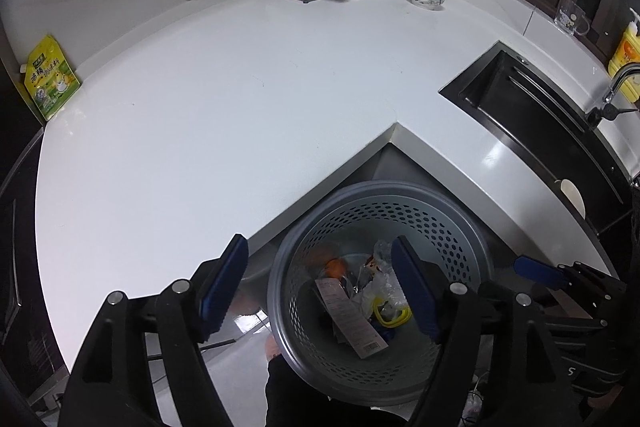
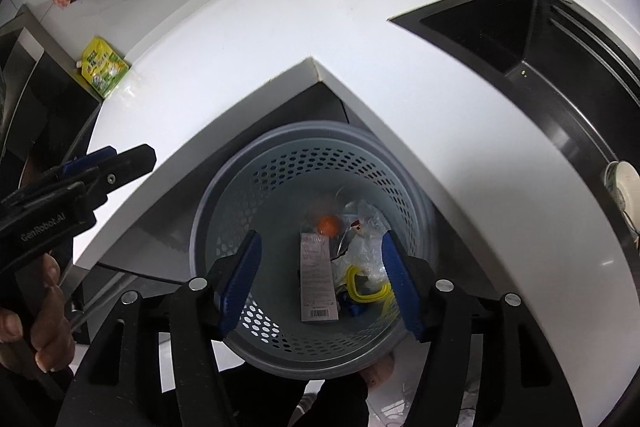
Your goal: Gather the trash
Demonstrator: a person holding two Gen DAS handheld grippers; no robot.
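Grey perforated bin (image 2: 312, 243) on the floor in the inner corner of the white surface (image 1: 208, 115), holding the trash (image 2: 340, 267): a printed paper strip, crumpled clear plastic, a yellow loop, an orange ball. Left hand-held gripper (image 1: 320, 291) and right hand-held gripper (image 2: 320, 279) poised above the bin, both with jaws apart, gripping nothing. Possible trouble: light plastic clinging to a pad, or a fingertip catching the rim and tipping the bin.

Readable markings I can make out

I read "GenRobot.AI" on the left gripper (image 2: 48, 227); Chinese characters on the yellow-green pouch (image 1: 51, 78); the barcode digits on the paper label (image 2: 317, 277) are illegible.
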